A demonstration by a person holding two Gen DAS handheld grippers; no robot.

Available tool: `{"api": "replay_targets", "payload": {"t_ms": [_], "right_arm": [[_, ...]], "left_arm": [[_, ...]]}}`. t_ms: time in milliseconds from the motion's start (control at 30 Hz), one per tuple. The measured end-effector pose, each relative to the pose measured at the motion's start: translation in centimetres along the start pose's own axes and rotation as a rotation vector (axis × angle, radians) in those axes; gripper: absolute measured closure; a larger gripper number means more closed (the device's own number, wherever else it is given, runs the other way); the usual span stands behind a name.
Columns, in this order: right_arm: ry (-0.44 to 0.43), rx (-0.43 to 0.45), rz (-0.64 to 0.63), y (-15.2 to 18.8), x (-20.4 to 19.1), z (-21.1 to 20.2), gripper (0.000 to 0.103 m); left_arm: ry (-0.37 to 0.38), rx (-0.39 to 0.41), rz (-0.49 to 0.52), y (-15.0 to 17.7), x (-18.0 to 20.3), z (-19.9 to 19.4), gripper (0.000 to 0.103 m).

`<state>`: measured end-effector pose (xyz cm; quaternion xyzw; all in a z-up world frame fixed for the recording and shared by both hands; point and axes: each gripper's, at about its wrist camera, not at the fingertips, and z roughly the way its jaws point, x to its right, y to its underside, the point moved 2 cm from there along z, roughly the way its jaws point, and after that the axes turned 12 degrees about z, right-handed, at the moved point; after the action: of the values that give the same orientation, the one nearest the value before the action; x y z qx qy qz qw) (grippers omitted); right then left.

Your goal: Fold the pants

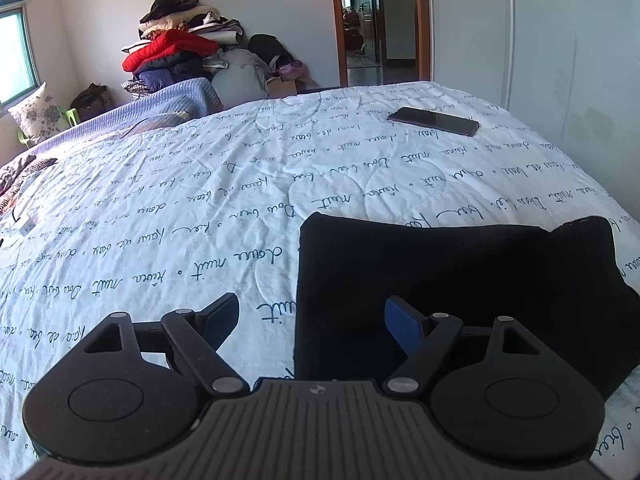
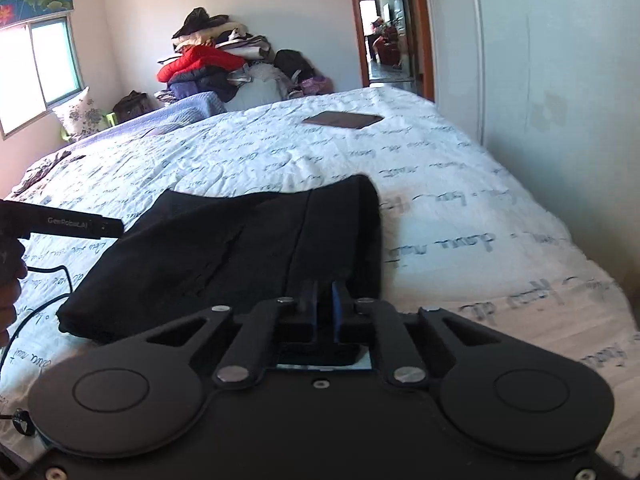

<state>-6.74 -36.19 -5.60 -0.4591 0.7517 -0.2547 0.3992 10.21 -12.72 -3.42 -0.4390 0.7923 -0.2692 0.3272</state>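
Observation:
The black pants lie folded into a compact block on the white quilt with script print. My left gripper is open just above the quilt, straddling the pants' near left edge; its right finger is over the cloth. In the right wrist view the pants lie ahead, and my right gripper is shut on their near right edge, lifting a fold. The left gripper's body shows at the left edge of that view.
A dark phone lies flat on the quilt farther back. A pile of clothes stands against the far wall beyond the bed. A white wardrobe runs along the bed's right side. A black cable trails on the quilt at left.

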Motion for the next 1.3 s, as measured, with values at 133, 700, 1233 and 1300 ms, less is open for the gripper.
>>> {"api": "replay_targets", "payload": {"t_ms": [133,700,1233,1300], "right_arm": [[0.036,-0.039,0.005,0.6,0.6,0.0,0.098],[0.026,-0.164,-0.181,-6.1,-0.6,11.7,0.088],[-0.163,-0.189,0.265,-8.2,5.5,12.4,0.089],[-0.111,-0.129,0.241,-8.4,5.2,11.1,0.091]], "left_arm": [[0.035,0.000,-0.030,0.0,-0.5,0.2,0.016],[0.091,-0.053,0.127,0.7,2.6,2.6,0.017],[0.111,-0.025,0.131,1.3,3.0,2.1,0.015],[0.108,-0.022,0.138,1.2,3.1,2.1,0.015]]}}
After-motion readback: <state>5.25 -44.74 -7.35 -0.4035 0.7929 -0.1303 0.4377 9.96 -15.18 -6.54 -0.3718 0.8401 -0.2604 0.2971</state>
